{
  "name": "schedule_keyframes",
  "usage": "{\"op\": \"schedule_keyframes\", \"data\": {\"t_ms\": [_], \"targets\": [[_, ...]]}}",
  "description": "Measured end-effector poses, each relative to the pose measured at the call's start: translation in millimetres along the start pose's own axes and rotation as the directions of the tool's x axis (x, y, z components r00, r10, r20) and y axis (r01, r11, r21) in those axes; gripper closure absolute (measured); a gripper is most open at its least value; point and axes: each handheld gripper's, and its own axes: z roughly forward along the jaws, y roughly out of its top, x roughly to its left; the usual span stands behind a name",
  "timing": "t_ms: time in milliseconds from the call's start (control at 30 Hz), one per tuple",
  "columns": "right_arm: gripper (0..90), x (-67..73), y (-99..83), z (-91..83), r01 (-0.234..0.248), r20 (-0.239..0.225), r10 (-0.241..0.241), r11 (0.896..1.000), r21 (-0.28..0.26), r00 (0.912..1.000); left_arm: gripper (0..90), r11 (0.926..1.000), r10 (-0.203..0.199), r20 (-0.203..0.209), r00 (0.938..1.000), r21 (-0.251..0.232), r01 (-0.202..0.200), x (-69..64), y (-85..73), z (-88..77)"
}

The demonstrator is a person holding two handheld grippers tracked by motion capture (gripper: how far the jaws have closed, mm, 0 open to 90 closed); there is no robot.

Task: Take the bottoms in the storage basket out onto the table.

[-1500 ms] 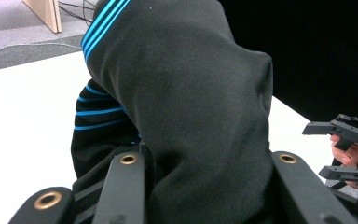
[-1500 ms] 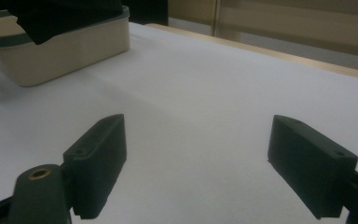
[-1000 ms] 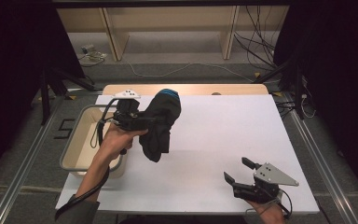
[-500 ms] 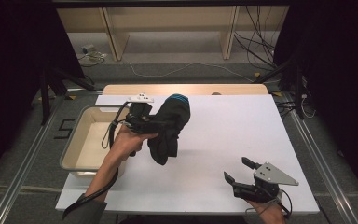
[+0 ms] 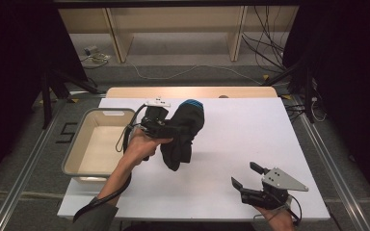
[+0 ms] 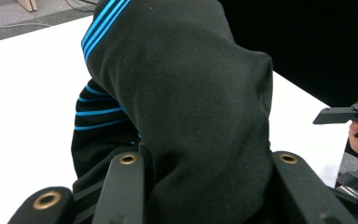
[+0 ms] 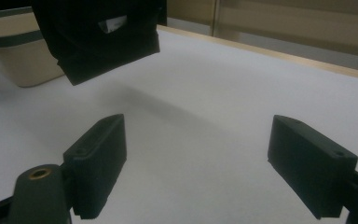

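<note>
A black garment [image 5: 183, 137] with blue stripes near its top hangs in the air over the white table [image 5: 250, 125], bunched and drooping. My left gripper [image 5: 169, 129] is shut on it from the left, at the table's left-middle. In the left gripper view the cloth [image 6: 186, 93] bulges between the two jaws and hides the fingertips. My right gripper [image 5: 244, 174] rests near the table's front right, open with nothing between its jaws. In the right gripper view [image 7: 198, 135] the garment [image 7: 102, 37] hangs farther off, at the upper left.
A beige bin [image 5: 101, 113] stands at the table's left edge, its inside bare, also seen in the right gripper view [image 7: 23, 60]. A wooden strip [image 5: 192, 91] borders the table's far side. Cables [image 5: 270, 48] lie on the floor beyond.
My left gripper has carried the garment to the right, from beside the bin toward the middle of the table. The right gripper has stayed still and open.
</note>
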Motion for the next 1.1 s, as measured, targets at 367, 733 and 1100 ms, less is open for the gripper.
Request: {"op": "schedule_keyframes", "data": {"t_ms": [367, 733, 1100], "targets": [[20.3, 0.0, -0.1, -0.1, 0.002, -0.001, -0.002, 1.0, 0.0, 1.0, 62.2, 1.0, 0.004, -0.001, 1.0, 0.007, -0.004, -3.0, 0.6, 15.4], [20.3, 0.0, -0.1, -0.1, -0.002, -0.002, 0.002, 1.0, -0.004, 1.0, 62.0, 0.9999, -0.006, -0.003, 1.0, 0.014, 0.006, -5.7, 4.2, 29.7], [20.3, -0.8, -0.2, -0.9, -0.001, -0.002, 0.001, 1.0, -0.002, 1.0, 61.9, 0.9995, -0.024, -0.013, 0.9996, 0.022, 0.024, -7.1, 2.5, 47.3]]}}
